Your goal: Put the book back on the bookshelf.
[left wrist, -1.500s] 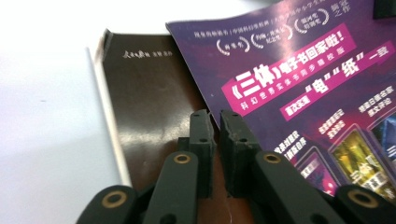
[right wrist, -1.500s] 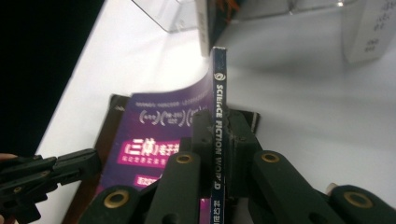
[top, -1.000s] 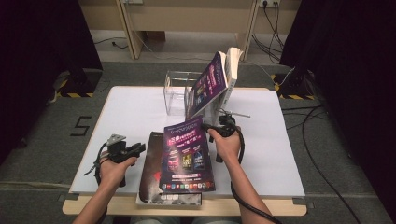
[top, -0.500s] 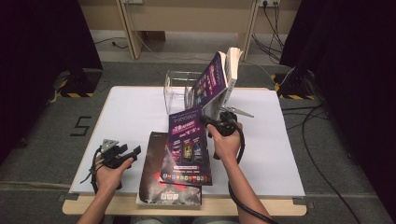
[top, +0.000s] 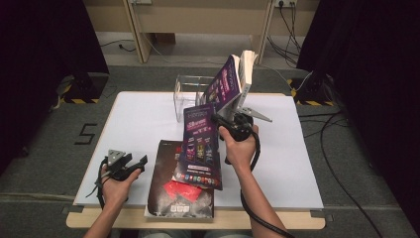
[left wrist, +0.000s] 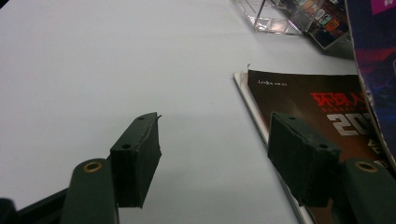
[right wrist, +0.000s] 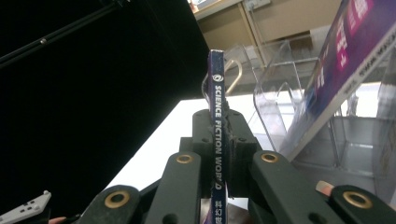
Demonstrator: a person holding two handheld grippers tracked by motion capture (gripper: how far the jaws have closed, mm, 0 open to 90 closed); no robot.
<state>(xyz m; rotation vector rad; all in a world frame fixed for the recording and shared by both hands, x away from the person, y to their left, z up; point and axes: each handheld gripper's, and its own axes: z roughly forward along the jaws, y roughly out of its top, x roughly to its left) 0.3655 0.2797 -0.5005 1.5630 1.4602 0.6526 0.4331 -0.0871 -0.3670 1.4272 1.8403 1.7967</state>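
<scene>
- My left gripper (top: pixel 140 162), lower left of the high view, has just been opening; its jaws stand apart with nothing between them, off the dark magazine (top: pixel 171 193) it was beside.
- My right gripper (top: pixel 218 119) is clamped on the spine of the purple magazine (top: pixel 200 148), now higher at frame centre and hanging nearly upright.
- It looks bound for the clear plastic rack (top: pixel 190 94) above.
- Glossy, thin, floppy covers; smooth white table (top: pixel 133 124).

Purple magazine (top: pixel 200 148) hides most of the dark magazine (top: pixel 171 191) under it
</scene>
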